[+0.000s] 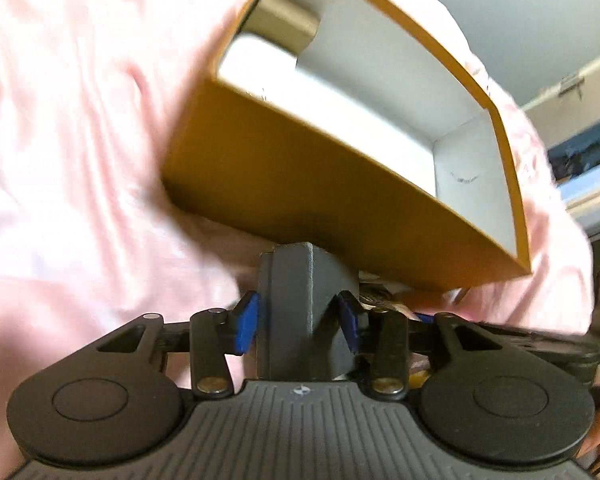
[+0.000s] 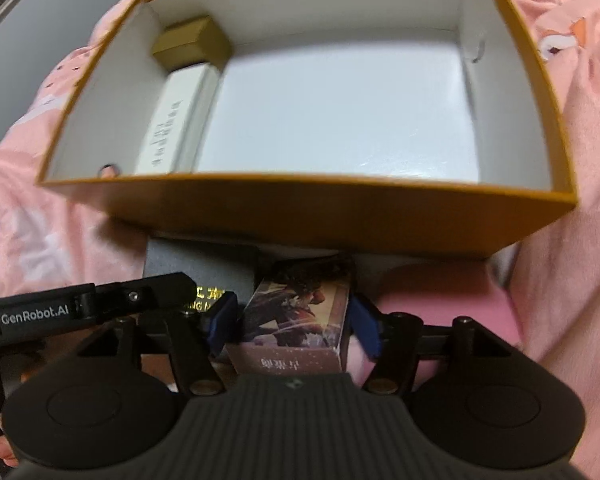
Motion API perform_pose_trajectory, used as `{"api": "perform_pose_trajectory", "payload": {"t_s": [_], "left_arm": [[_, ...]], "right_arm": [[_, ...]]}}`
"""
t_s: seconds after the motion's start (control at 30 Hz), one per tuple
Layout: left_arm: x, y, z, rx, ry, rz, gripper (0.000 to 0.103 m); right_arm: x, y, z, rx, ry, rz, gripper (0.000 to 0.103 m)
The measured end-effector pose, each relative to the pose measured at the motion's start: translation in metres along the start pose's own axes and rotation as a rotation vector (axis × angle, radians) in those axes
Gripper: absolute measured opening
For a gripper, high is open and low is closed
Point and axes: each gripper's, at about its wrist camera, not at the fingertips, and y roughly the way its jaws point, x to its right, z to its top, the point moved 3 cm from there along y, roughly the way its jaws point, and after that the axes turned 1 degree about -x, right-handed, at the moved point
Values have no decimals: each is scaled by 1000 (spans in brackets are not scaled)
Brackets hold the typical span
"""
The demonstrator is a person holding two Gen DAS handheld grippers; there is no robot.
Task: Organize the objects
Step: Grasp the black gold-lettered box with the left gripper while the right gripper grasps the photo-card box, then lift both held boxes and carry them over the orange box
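On my left gripper [image 1: 298, 322] the blue pads [image 1: 246, 326] sit against both sides of a dark grey box [image 1: 300, 308], clenched on it, just below the near wall of the open orange carton [image 1: 300, 184]. That carton has mustard-orange outer walls and a white lining, and it rests on pink bedding [image 1: 72, 140]. Inside, along its left wall, I see a small gold box [image 2: 194, 42] and a long white box [image 2: 172, 120] touching end to end. My right gripper [image 2: 292, 326] straddles a printed picture box [image 2: 296, 320], fingers released, a gap showing at the right pad.
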Motion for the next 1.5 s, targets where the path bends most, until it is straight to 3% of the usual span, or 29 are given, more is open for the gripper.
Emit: {"api": "perform_pose_trajectory", "payload": {"t_s": [0.13,0.23,0.47,0.6,0.73,1.0,1.2,1.5], "left_arm": [[-3,-19,1,3,53,89,48],[-22,-12,6,-48,-5,86,48],[-31,-4,12,-60,-62,62,49],[-28,-5,11,-59,-60,60,49],[-28,-5,12,-59,-54,63,49],[-27,-4,11,-62,-38,76,50],[-26,-7,10,-58,-30,71,49],[-16,-17,7,-21,23,91,48]], "right_arm": [[-20,-3,-7,-30,-25,82,64],[-27,5,-5,-63,-54,75,64],[-23,17,16,-202,-17,136,64],[-25,22,16,-248,-21,92,60],[-31,23,12,-237,-21,52,60],[-25,33,13,-289,49,55,60],[-44,30,8,-266,-29,-10,65],[-40,30,13,-282,-10,1,65]]}}
